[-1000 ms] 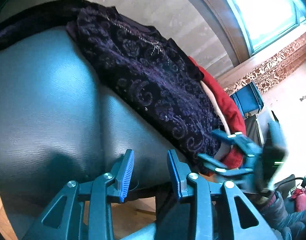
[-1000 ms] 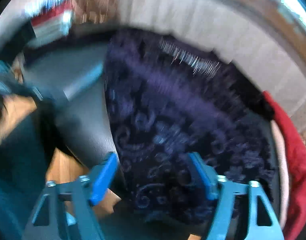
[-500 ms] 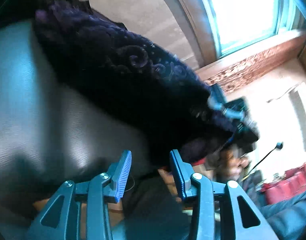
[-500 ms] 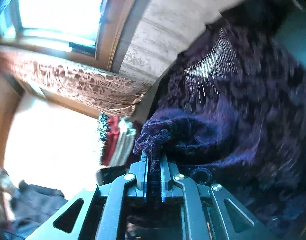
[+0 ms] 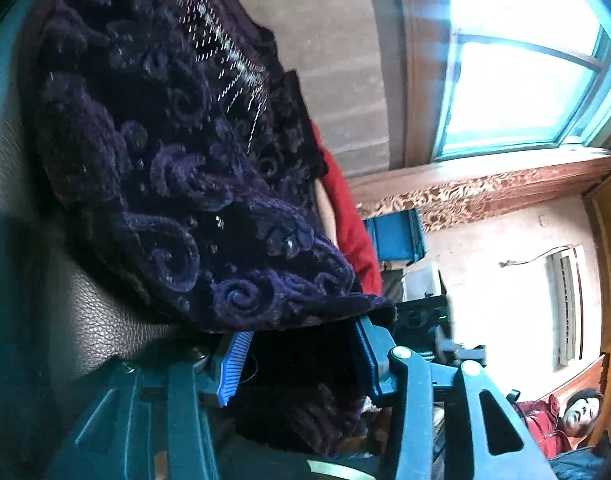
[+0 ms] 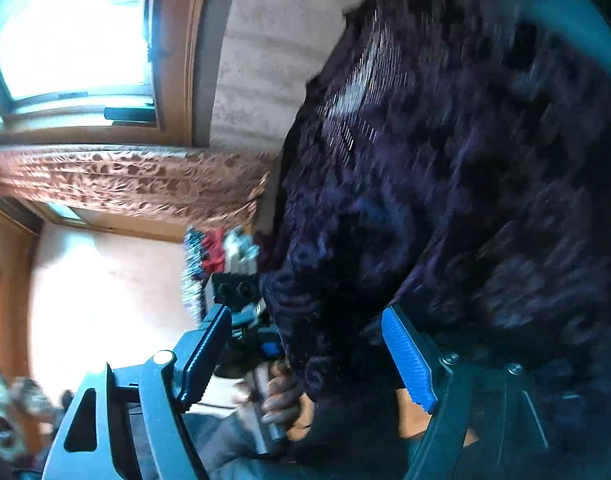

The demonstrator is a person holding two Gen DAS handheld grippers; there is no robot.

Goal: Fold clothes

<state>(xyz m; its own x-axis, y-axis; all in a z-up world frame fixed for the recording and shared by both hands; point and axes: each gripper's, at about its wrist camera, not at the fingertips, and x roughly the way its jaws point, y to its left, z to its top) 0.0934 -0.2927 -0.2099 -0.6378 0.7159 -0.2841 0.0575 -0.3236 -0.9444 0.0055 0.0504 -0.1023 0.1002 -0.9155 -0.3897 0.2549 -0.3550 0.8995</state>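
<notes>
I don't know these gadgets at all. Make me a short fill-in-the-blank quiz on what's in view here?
1. The dark swirl-patterned velvet garment is coloured ____.
2. It lies on a ____ leather seat.
3. Behind it peeks a ____ cloth.
4. The right gripper has ____ ribbed pads, now opening around the garment's edge.

Missing words: purple; black; red; blue

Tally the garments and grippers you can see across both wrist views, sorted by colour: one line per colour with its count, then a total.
Dark purple: 1, the patterned velvet garment
Red: 1, the red garment lying behind it
Blue-fingered: 2, the left gripper and the right gripper
Total: 4
</notes>
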